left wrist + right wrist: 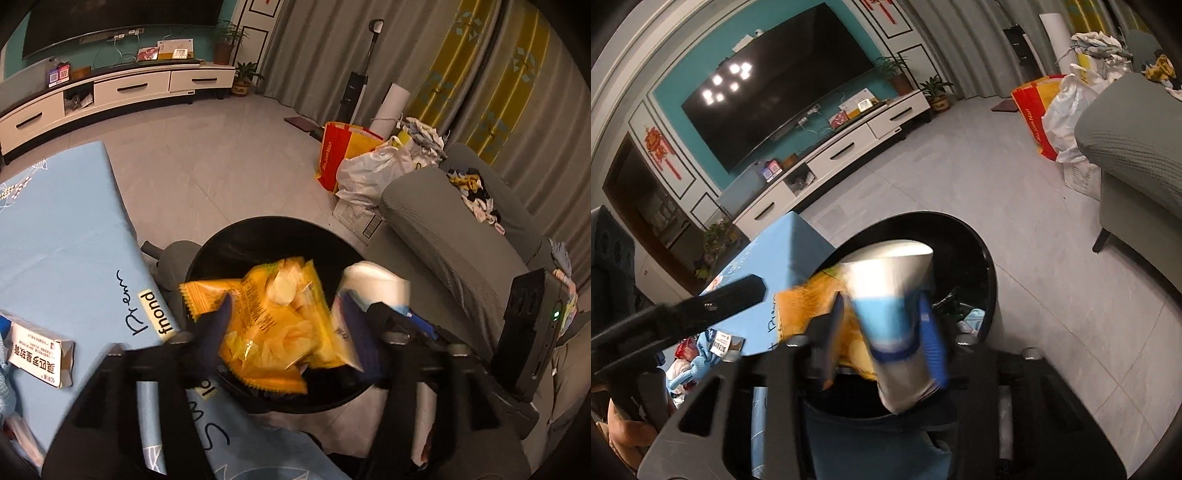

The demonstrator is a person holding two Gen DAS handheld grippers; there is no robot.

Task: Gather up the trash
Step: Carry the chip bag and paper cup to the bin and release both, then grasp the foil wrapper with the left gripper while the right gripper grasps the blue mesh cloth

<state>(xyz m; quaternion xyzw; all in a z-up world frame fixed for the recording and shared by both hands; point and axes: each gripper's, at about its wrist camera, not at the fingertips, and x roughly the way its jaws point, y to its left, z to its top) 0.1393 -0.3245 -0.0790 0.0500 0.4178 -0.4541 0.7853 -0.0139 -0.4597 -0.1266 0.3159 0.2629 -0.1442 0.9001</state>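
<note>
My left gripper (291,321) stands open over a black round bin (266,225). Blurred yellow snack wrappers (273,325) lie loose between its fingers, above the bin's mouth. My right gripper (882,306) is also open over the same bin (990,266), with a blurred white-and-blue paper cup (897,295) upright between its blue pads (934,339). A small gap shows beside the cup on its left. The cup (373,284) shows just right of the wrappers in the left wrist view. Some scraps lie inside the bin.
A table with a light blue cloth (66,221) stands left of the bin, with a small white carton (40,350) on it. A grey sofa (443,221) is on the right, with plastic and paper bags (369,166) behind it. A white TV cabinet (110,92) lines the far wall.
</note>
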